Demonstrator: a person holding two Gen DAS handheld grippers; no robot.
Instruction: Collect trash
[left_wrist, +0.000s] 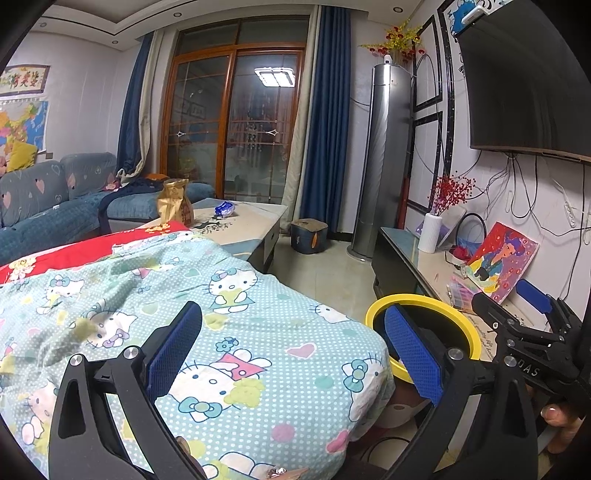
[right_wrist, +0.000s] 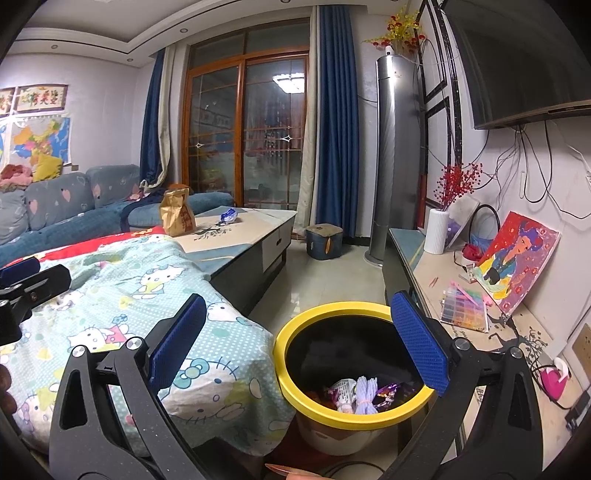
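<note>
with both grippers spread wide and holding nothing, i judge i'm between pickups. my right gripper (right_wrist: 299, 345) hangs over the yellow-rimmed trash bin (right_wrist: 291, 328), which fills the lower centre of the right wrist view, and its blue pads (right_wrist: 419, 343) frame the rim. candy wrappers (right_wrist: 384, 391) and a white bundle (right_wrist: 364, 393) already lie at the bottom of the bin, so some collecting looks done.

my left gripper (left_wrist: 291, 350) hovers released over the hello kitty blanket (left_wrist: 229, 295), with the bin just beside it at the lower right of the left wrist view.

what seems left sits on the coffee table (right_wrist: 251, 229) in the middle distance: a brown paper bag (right_wrist: 176, 214) standing upright and a crumpled blue-and-white wrapper (right_wrist: 228, 216) near it, apart from the bag. both are well away from the bin.

next i'd need to carry a gripper across the blanket to the table, centre the open fingers on the small wrapper or the bag's top, and close gently, since both would crush easily.
</note>
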